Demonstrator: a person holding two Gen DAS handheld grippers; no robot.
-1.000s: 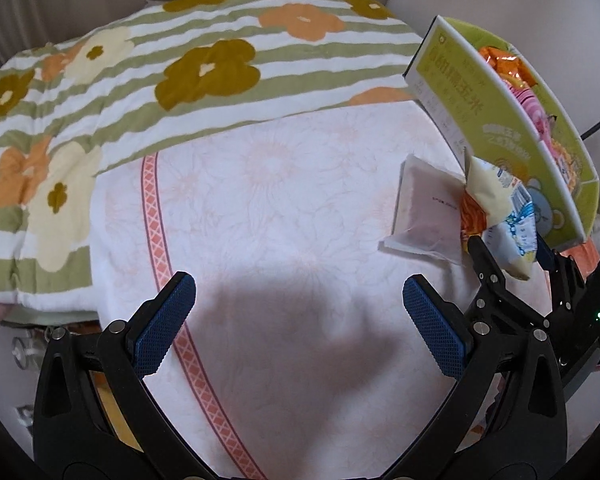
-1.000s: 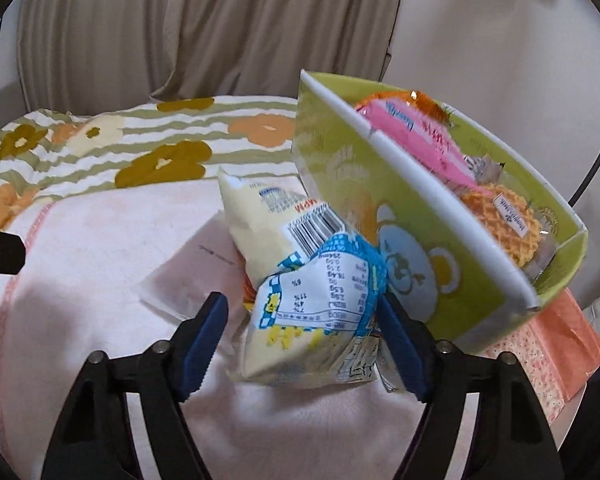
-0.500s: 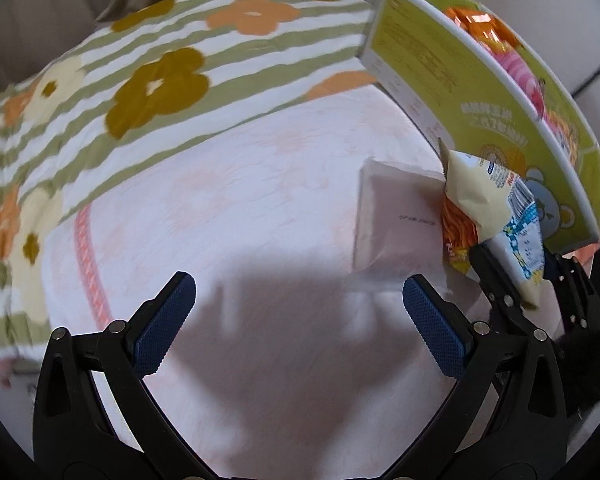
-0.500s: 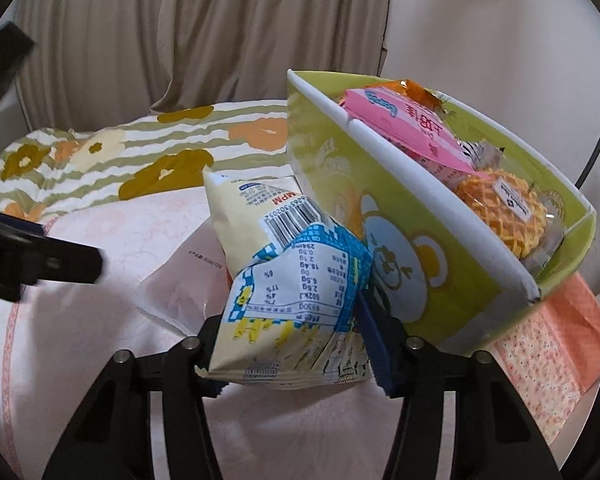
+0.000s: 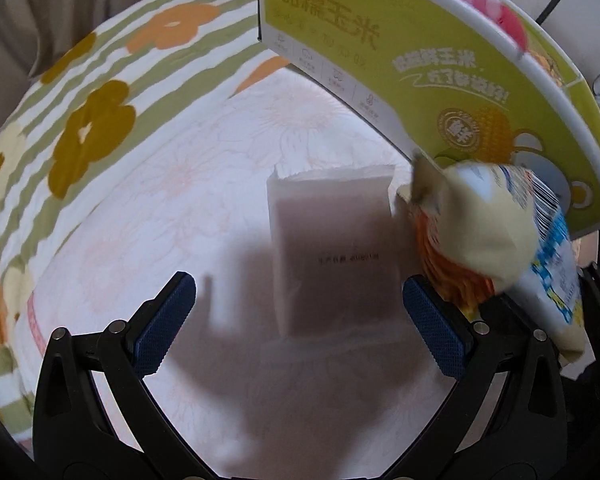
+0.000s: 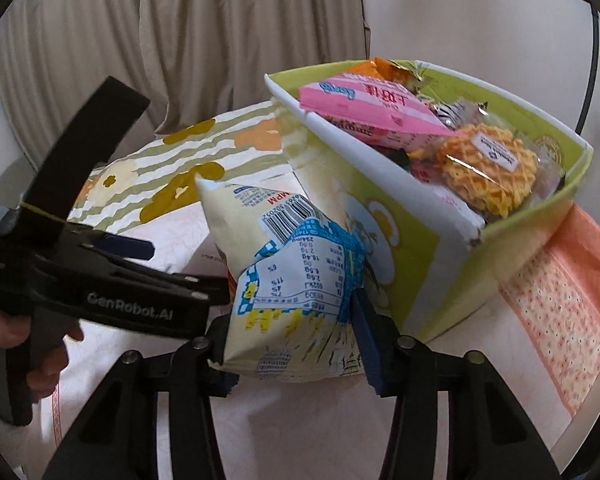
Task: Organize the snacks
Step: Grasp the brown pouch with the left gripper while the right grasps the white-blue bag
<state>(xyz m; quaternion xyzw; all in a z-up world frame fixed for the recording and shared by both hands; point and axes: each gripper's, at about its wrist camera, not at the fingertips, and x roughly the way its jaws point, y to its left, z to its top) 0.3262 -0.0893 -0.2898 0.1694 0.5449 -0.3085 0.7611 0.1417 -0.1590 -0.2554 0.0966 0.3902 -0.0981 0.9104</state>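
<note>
The green cardboard box (image 6: 512, 264) at two o'clock held a pink packet (image 6: 364, 108), an orange bag and a round waffle snack (image 6: 488, 168). The right gripper (image 6: 296, 340) pinched a puffy, glossy cream-and-blue snack bag (image 6: 288, 264) just left of the box. The left gripper (image 5: 300, 312) stood spread wide over a flat translucent pouch (image 5: 336, 248) on the pink cloth (image 5: 180, 200).

Beige curtains (image 6: 172, 40) hang in folds across the upper left of the right view, meeting a plain pale wall (image 6: 480, 12) at upper right. A black cable (image 6: 591, 48) runs down that wall. Soft daylight falls throughout.
</note>
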